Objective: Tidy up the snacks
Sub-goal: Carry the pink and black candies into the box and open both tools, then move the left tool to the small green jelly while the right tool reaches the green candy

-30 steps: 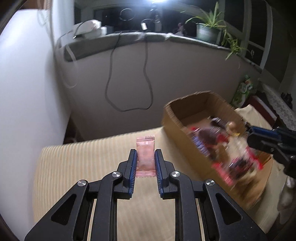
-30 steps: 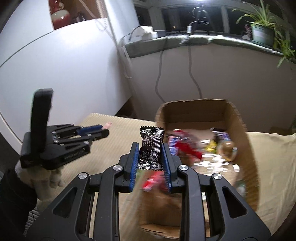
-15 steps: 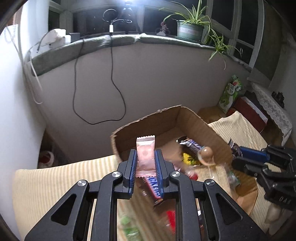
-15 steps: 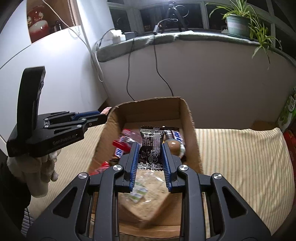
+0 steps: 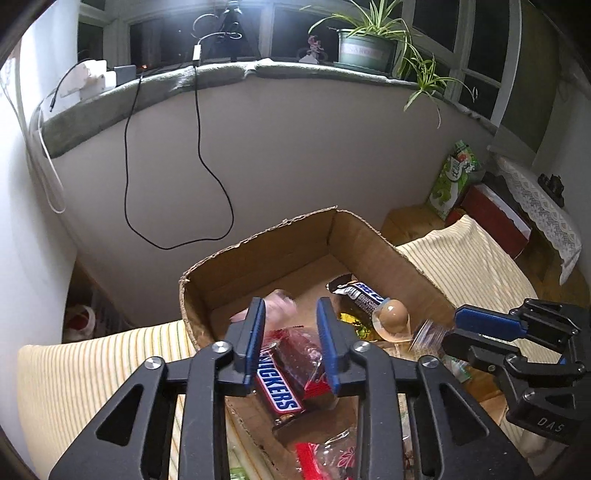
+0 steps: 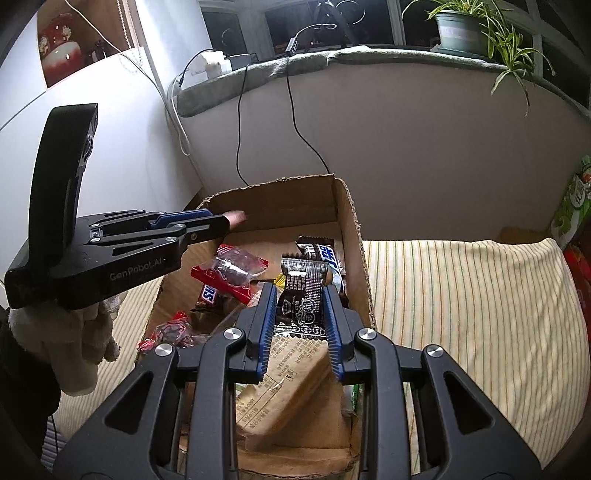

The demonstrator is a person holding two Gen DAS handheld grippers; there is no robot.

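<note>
An open cardboard box point(image 5: 258, 258) of snacks sits on a striped cushion; it also shows in the right wrist view point(image 6: 351, 229). My left gripper point(image 5: 290, 325) is open above the box, and the pink packet point(image 5: 280, 301) is blurred, dropping between its fingers. A Snickers bar point(image 5: 277, 387) lies below. My right gripper point(image 6: 300, 306) holds a black packet point(image 6: 303, 295) over the box; its jaws are a little wider apart. The left gripper shows in the right wrist view point(image 6: 207, 221), the right one in the left wrist view point(image 5: 480, 325).
The striped cushion point(image 6: 461, 295) extends right of the box. A grey wall with hanging black cables point(image 5: 199, 147) stands behind. A green bag point(image 5: 454, 173) and a red box point(image 5: 491, 218) sit at the far right. Potted plants point(image 6: 461, 26) line the sill.
Both grippers moved over the box. My left gripper opened and let go of the pink packet, which is falling. My right gripper's jaws widened around the black packet.
</note>
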